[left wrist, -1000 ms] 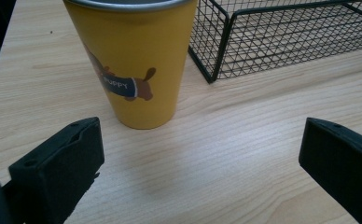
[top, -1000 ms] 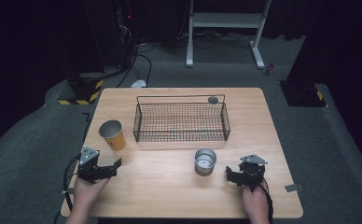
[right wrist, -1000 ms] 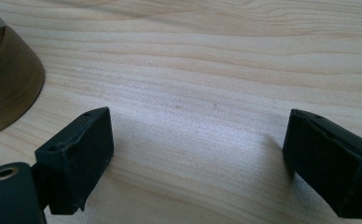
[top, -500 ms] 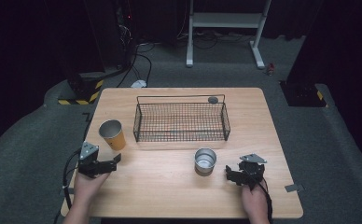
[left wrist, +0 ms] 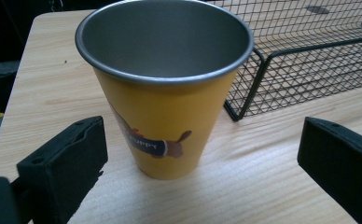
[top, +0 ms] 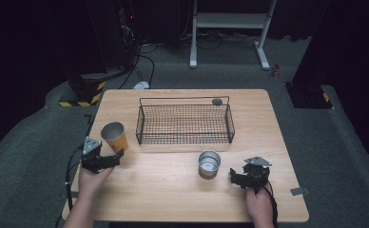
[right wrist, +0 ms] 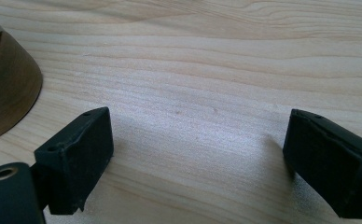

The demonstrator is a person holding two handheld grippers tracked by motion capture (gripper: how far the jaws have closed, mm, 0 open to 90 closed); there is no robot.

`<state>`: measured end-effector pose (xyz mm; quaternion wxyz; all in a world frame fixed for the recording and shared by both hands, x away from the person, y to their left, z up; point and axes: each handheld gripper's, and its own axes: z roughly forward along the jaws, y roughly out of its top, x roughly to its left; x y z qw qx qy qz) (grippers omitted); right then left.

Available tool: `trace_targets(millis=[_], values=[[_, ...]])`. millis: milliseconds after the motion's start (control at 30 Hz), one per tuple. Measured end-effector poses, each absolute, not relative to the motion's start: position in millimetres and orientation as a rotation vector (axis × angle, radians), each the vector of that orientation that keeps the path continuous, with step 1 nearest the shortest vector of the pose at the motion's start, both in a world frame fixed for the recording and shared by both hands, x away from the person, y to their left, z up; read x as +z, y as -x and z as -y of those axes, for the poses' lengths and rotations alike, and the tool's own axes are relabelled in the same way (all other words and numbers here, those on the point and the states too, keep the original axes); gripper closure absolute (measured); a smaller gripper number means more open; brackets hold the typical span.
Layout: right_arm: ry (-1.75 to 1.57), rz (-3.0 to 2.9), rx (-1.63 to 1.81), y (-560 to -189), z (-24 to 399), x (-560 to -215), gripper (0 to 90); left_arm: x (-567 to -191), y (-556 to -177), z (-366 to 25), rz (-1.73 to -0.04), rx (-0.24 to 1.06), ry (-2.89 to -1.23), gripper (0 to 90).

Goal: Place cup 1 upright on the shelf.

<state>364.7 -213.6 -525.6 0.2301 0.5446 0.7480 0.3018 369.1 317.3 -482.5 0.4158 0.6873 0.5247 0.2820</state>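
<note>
A black wire basket (top: pixel 185 124) stands toward the far middle of the wooden surface (top: pixel 173 190), with a small dark disc (top: pixel 217 101) by its far right corner. Beyond the surface, on grey floor, are a white frame's legs (top: pixel 230 28), tangled cables (top: pixel 140 57) and a yellow-and-black striped block (top: pixel 85 95).

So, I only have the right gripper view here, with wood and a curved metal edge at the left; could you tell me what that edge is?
Observer: It is a short silver cup, standing upright on the table just left of the right gripper.
Operator: Thanks. Where is the left gripper?
Observer: The left gripper has its jaws open, facing a yellow cup with a dog picture.
Operator: Anything else on the table?
Observer: A black wire basket sits behind both cups.
</note>
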Motion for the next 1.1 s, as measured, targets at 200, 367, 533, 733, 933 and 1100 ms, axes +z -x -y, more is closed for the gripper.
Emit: trace_targets(millis=[200,367,533,733,933,1100], values=[[-1.498,-2.058,0.830,-365,214,-526,8.3,-481,-381,-319,-1.328,0.719,-1.722,2.1],[-1.502,-2.056,0.830,-365,213,-526,8.3,-484,-392,-324,-1.329,0.711,-1.666,3.4],[-1.498,-2.058,0.830,-365,214,-526,8.3,-483,-397,-323,-1.326,0.720,-1.671,3.4],[-1.498,-2.057,0.830,-365,214,-526,8.3,-485,-407,-322,-1.325,0.715,-1.662,4.6],[-1.498,-2.058,0.830,-365,214,-526,8.3,-486,-411,-320,-1.307,0.727,-1.625,6.5],[-1.498,-2.058,0.830,-365,214,-526,8.3,-488,-413,-320,-1.297,0.753,-1.617,10.1]])
